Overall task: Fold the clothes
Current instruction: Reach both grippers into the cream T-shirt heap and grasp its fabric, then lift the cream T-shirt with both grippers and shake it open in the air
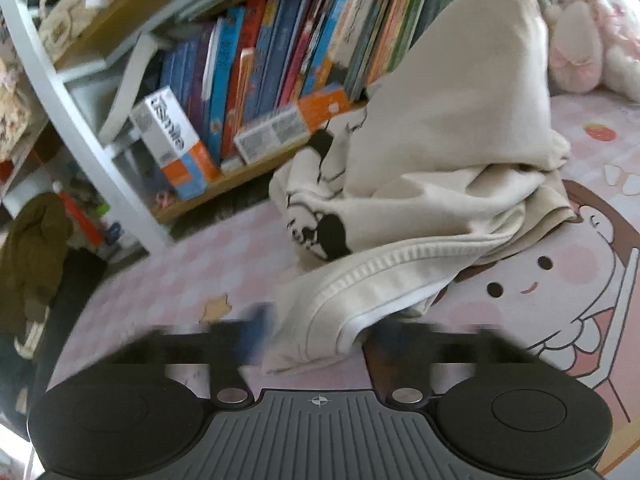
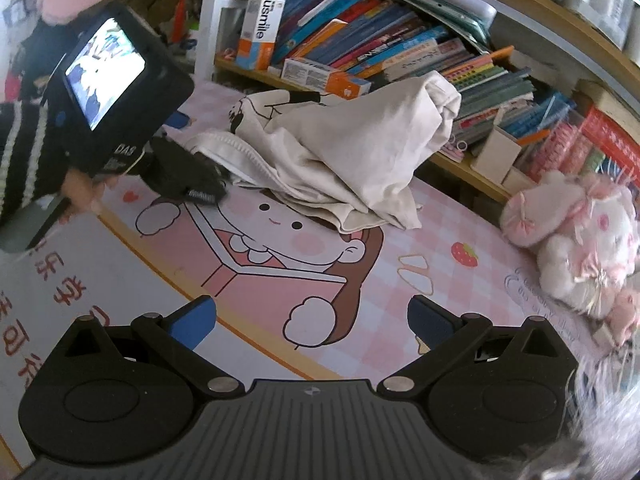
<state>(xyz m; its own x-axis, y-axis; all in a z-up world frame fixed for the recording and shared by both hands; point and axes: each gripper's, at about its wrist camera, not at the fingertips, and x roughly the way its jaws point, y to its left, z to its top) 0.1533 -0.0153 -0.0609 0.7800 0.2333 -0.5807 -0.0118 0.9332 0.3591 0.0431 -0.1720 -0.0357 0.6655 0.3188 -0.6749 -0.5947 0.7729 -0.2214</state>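
A crumpled cream sweatshirt (image 1: 440, 152) with a black cartoon print lies heaped on the pink cartoon mat (image 1: 160, 280); it also shows in the right wrist view (image 2: 352, 152). Its ribbed hem (image 1: 360, 280) hangs down between the fingers of my left gripper (image 1: 316, 344), which are blurred and partly apart around the cloth. In the right wrist view the left gripper (image 2: 200, 176) sits at the hem's edge, held by a hand. My right gripper (image 2: 312, 320) is open and empty, above the mat, well short of the sweatshirt.
A low bookshelf (image 2: 400, 52) packed with books and boxes runs behind the sweatshirt. A pink and white plush toy (image 2: 572, 236) lies on the mat at the right. A brown garment (image 1: 32, 248) hangs at the far left by a white post.
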